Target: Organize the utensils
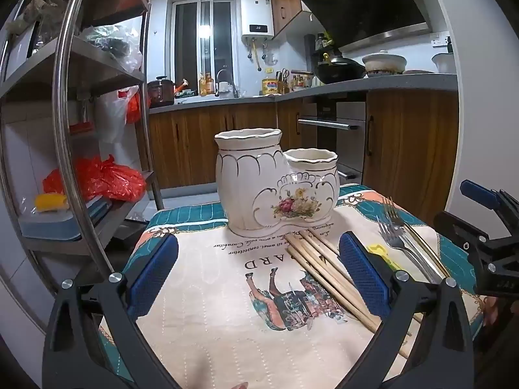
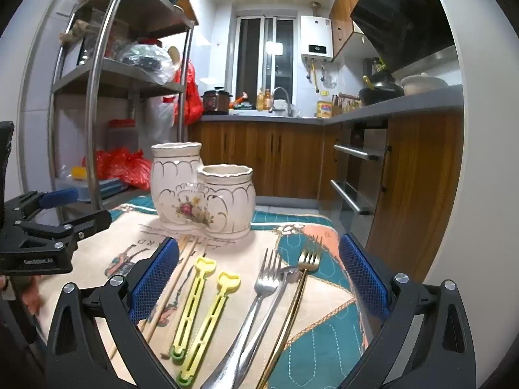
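While lying flat, steel forks (image 2: 259, 298), wooden chopsticks (image 1: 327, 275)

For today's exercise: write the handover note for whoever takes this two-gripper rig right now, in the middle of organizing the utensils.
Left gripper: open, empty, above the cloth.
Right gripper: open, empty, over the cutlery.
White ceramic two-cup holder with flower print: upright on the printed tablecloth.
Wooden chopsticks, two yellow plastic clips, two steel forks and a gold fork lie flat in front of it.
Done: nothing visibly in the holder.
Left: load everything.
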Demonstrator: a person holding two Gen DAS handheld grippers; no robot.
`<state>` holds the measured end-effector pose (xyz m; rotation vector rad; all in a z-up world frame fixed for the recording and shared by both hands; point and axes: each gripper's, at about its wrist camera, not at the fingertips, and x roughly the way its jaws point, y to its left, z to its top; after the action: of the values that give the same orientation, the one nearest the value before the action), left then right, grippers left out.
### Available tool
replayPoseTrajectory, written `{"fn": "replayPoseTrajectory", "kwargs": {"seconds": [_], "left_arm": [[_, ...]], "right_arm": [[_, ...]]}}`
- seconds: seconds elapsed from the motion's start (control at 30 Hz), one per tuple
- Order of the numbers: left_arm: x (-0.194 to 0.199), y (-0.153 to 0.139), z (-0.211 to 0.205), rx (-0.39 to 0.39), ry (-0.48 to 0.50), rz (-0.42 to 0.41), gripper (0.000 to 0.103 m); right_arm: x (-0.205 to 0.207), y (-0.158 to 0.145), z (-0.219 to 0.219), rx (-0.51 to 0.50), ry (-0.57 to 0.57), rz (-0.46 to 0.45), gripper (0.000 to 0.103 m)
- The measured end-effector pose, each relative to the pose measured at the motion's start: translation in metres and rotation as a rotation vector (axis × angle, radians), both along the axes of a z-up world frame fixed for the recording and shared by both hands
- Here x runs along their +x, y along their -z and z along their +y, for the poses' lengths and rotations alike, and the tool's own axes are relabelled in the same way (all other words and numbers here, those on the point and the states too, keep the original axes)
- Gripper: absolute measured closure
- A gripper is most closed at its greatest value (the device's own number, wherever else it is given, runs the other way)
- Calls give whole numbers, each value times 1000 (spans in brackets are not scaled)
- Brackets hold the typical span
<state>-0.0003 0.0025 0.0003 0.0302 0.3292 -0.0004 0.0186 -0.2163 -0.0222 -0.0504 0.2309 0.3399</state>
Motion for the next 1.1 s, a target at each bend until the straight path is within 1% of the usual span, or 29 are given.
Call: {"fn": "replayPoseTrajectory", "kwargs": {"seconds": [0.03, 0.1, 0.33, 1.1], "left_arm": [[-2, 0, -4, 36, -1, -14, 5], [-2, 0, -4, 39, 0, -12, 5], [-4, 0, -12, 33, 5, -5, 5], [-2, 0, -6, 27, 6, -1, 5]], "right_arm": [[0, 0, 0, -2, 0, 1, 5], [0, 0, 1, -9, -1, 7, 5], [0, 0, 1, -6, -2, 3, 5], [-1, 0, 0, -6, -3, 2, 5]]}}
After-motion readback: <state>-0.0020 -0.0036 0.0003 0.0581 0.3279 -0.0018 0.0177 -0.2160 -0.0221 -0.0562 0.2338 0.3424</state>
